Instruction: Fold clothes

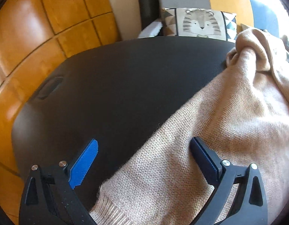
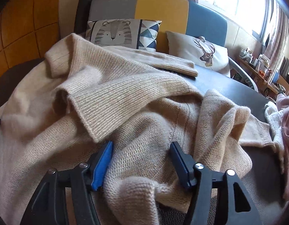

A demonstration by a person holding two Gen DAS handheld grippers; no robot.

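Lying rumpled on the dark table (image 1: 125,84), beige sweater (image 2: 144,112) beneath both spread claws.

Your sweater (image 2: 125,97) is lying crumpled on the table (image 1: 110,86), covering its right part. One sleeve (image 2: 170,63) is stretching toward the far edge. Behind the table, the tiger cushion (image 2: 118,32) is sitting left of the deer cushion (image 2: 198,52) on the sofa (image 2: 163,9). Other clothes (image 2: 283,116) are lying right of the sweater.
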